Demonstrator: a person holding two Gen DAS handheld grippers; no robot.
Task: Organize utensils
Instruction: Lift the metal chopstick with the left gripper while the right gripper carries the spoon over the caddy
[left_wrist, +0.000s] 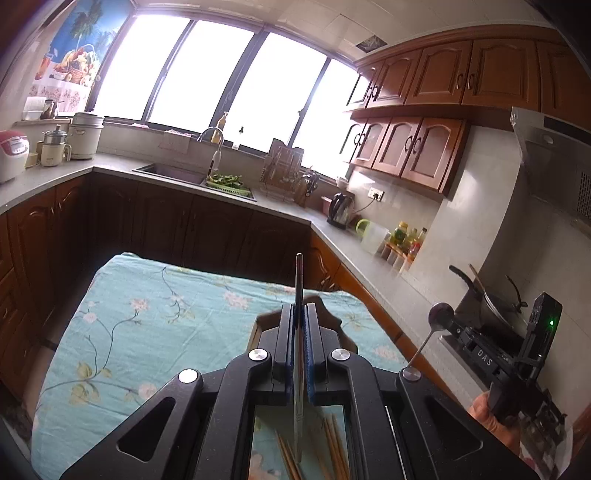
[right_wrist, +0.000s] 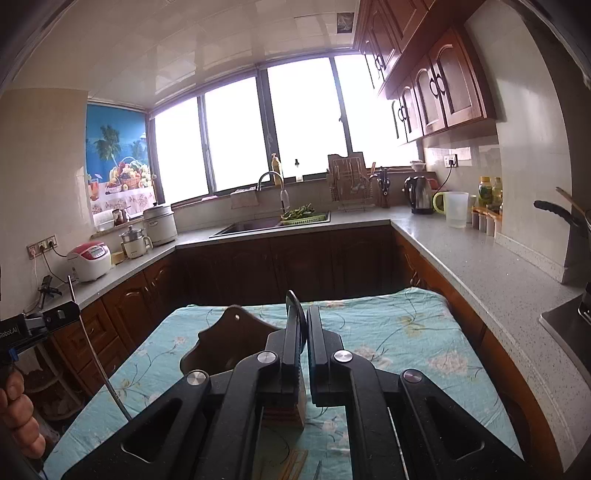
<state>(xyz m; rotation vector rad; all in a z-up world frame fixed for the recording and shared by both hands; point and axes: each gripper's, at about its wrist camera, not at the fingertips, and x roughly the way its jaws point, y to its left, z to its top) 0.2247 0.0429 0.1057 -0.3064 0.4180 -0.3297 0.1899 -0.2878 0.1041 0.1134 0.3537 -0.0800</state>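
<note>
My left gripper (left_wrist: 300, 308) is shut on a flat metal utensil (left_wrist: 299, 280) held edge-on and upright above the floral tablecloth (left_wrist: 147, 325); which kind of utensil it is I cannot tell. It also shows at the left of the right wrist view (right_wrist: 96, 354). My right gripper (right_wrist: 302, 314) is shut on a metal spoon (right_wrist: 295, 310), bowl up; the spoon also shows in the left wrist view (left_wrist: 440, 316). A dark wooden utensil holder (right_wrist: 229, 343) stands on the table just ahead of both grippers. Wooden chopsticks (left_wrist: 332, 443) lie on the cloth below the left gripper.
Grey countertops (right_wrist: 461, 251) run around the table on three sides, with a sink (right_wrist: 255, 225), kettle (right_wrist: 419, 195), rice cookers (right_wrist: 90, 260) and spice bottles (right_wrist: 489, 192). A stove with a pot (left_wrist: 491, 306) is at the right.
</note>
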